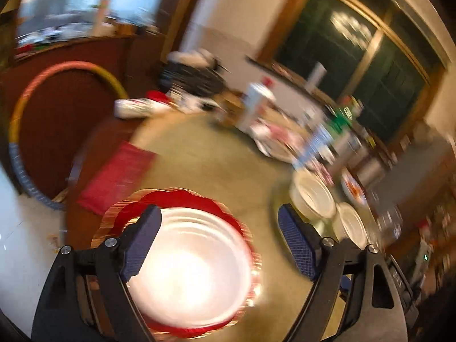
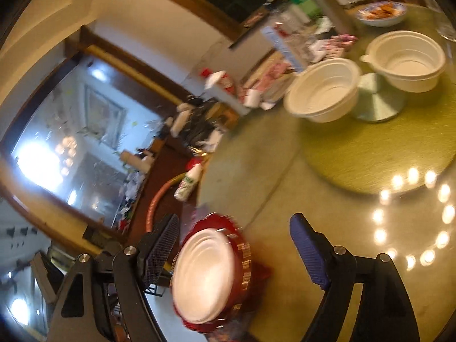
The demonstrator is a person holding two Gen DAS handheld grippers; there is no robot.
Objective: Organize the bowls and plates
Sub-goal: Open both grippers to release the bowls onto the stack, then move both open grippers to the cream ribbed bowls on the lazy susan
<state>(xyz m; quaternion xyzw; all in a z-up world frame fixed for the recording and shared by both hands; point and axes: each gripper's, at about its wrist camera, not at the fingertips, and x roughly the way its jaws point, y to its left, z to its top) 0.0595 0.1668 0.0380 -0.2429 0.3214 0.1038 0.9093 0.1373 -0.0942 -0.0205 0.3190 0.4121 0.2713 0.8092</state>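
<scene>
A white plate [image 1: 193, 270] lies on a red scalloped plate [image 1: 182, 196] near the table's edge. My left gripper [image 1: 221, 242] hovers over it, open, with its blue pads wide apart and nothing pressed between them. In the right wrist view the same white plate [image 2: 205, 276] and red plate [image 2: 242, 259] sit low between the fingers of my right gripper [image 2: 235, 250], which is open and touches neither. Two white bowls [image 2: 325, 88] [image 2: 407, 59] stand on the green turntable [image 2: 370, 148]; the left wrist view shows them at the right [image 1: 313, 196] [image 1: 352, 222].
A dish of food [image 2: 382, 12] sits at the turntable's far side, with boxes, bottles and packets [image 2: 287, 40] crowded behind. A red cloth [image 1: 116, 173] and a coloured hoop [image 1: 17, 119] lie beyond the table's left edge. Lamp reflections [image 2: 413, 216] shine on the glass top.
</scene>
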